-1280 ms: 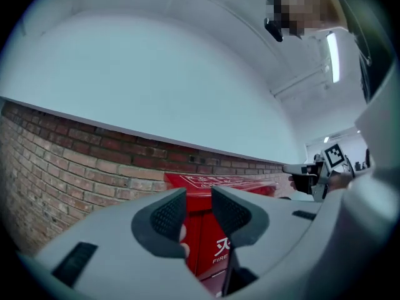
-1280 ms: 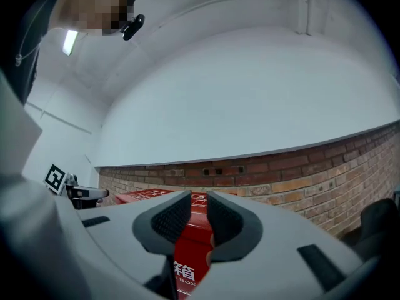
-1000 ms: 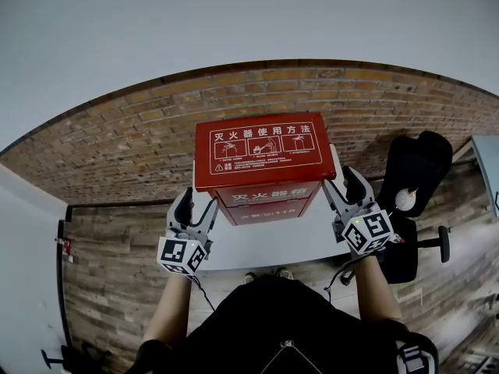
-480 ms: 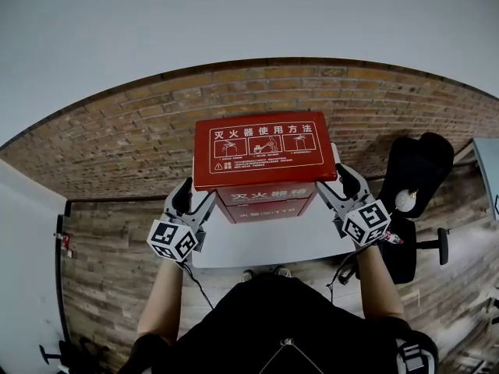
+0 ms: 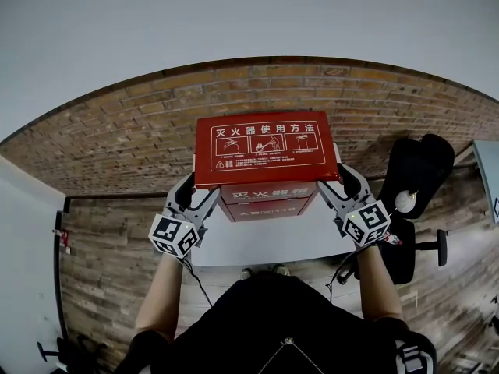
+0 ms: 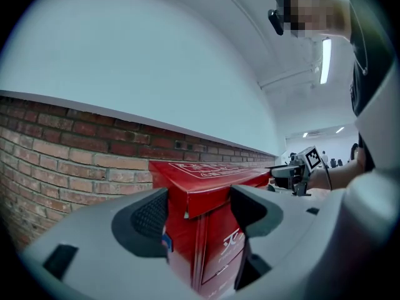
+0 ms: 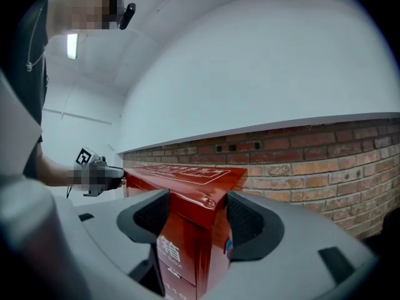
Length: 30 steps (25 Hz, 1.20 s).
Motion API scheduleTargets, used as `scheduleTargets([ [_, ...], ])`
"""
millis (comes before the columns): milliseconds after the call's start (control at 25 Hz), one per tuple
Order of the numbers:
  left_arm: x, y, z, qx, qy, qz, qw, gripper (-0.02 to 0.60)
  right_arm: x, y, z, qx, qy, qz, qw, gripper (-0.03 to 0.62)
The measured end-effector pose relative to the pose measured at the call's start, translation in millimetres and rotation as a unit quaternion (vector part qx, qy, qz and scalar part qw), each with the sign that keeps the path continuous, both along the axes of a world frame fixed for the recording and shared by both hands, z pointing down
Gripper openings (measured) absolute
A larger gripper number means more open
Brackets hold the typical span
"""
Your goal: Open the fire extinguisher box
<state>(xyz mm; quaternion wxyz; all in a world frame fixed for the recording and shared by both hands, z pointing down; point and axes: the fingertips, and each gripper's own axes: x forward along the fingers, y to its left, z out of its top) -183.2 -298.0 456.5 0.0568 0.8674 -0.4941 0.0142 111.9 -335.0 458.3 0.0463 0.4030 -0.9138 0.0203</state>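
- Head view puts the fire extinguisher box (image 5: 267, 201) upright at the far edge of the white table (image 5: 257, 244), with its back to the brick wall (image 5: 117, 146). It is red, with white lettering on the front.
- Its lid (image 5: 266, 150) is a flat red panel printed with instruction pictures, and a short lip turns down round its edge. It looks still seated on the body, so I judge the opening barely begun: you are in place, but the whole lift is left.
- Your left gripper (image 5: 196, 195) has the lid's front left corner between its jaws, and your right gripper (image 5: 337, 184) has the front right corner.
- Both pairs of jaws have just been opening and now stand wide. As far as the gripper views show, the pads sit beside the lip and are not clamped on it.
- You have yet to close on the lip and raise it.
- Off the table's right edge, a black chair (image 5: 413, 178) stands on the wooden floor.
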Motion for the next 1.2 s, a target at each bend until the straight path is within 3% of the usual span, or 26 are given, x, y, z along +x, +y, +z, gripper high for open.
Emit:
scheduleTargets([
  [280,-1,0,-15,0.002,0.009,0.007,0.9999,0.359,2,1,-14,-0.008,-0.011,-0.004,1.000,0.287],
  [600,-5,-17,-75,0.034,0.046,0.026,0.9980,0.357,4,-19,-75,-0.002,-0.085,-0.037,0.996,0.287],
  [760,-11,-34,-114,0.061,0.070,0.023,0.9955,0.359,1,-35,-116,0.026,-0.115,-0.055,0.991,0.287],
  [960,-12,-61,-157,0.109,0.024,0.003,0.9937,0.313,-18,-58,-166,0.091,-0.081,-0.065,0.990,0.285],
  [1080,-4,-78,-177,0.124,0.018,0.008,0.9921,0.308,-27,-79,-183,0.100,-0.077,-0.069,0.990,0.285],
  [1200,-6,-75,-167,0.118,0.007,0.010,0.9929,0.308,-24,-75,-172,0.097,-0.066,-0.075,0.990,0.285],
])
